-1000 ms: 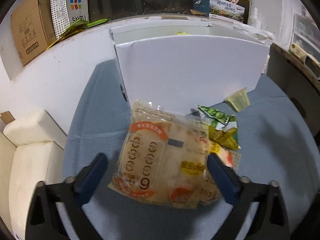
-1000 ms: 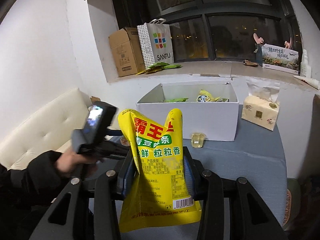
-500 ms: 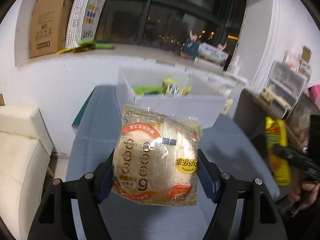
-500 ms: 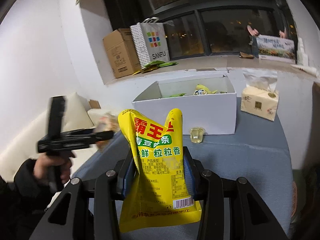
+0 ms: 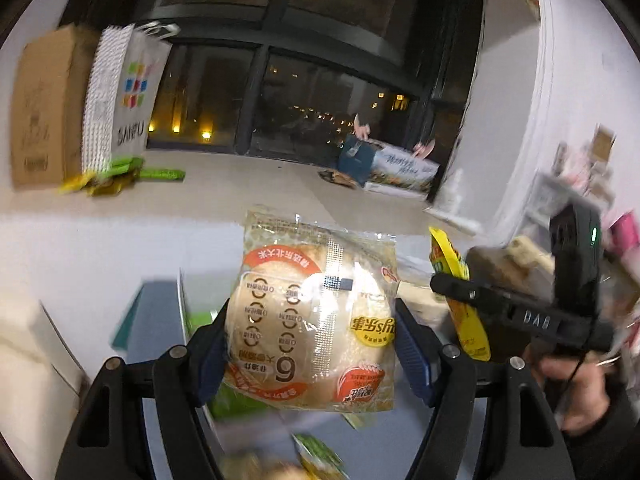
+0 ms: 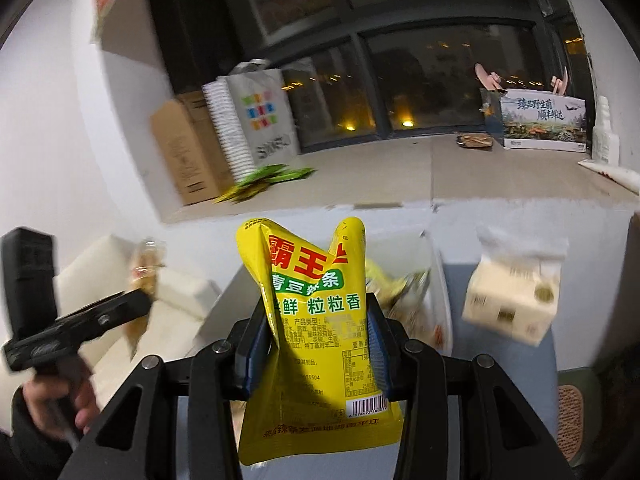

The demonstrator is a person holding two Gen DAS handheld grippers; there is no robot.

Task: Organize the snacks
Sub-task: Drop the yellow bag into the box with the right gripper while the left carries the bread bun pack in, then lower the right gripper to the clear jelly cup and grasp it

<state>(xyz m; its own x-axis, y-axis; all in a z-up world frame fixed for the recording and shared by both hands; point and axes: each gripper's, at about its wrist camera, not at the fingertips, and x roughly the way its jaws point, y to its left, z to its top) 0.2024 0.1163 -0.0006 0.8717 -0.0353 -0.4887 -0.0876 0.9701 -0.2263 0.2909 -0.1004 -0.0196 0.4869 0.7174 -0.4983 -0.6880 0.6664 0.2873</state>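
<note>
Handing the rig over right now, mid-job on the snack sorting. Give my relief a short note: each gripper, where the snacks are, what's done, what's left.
Left gripper: shut on the clear rice cracker pack, held up in the air.
Right gripper: shut on the yellow pea snack bag, also in the air.
White box: just past and below both grippers, with several packets already inside; views are blurred, so no count.
Tissue pack: right of the box, not part of the job.
Done: some snacks boxed, both current packs picked up.
Left: probably drop both packs into the box, then check the table for more.
</note>
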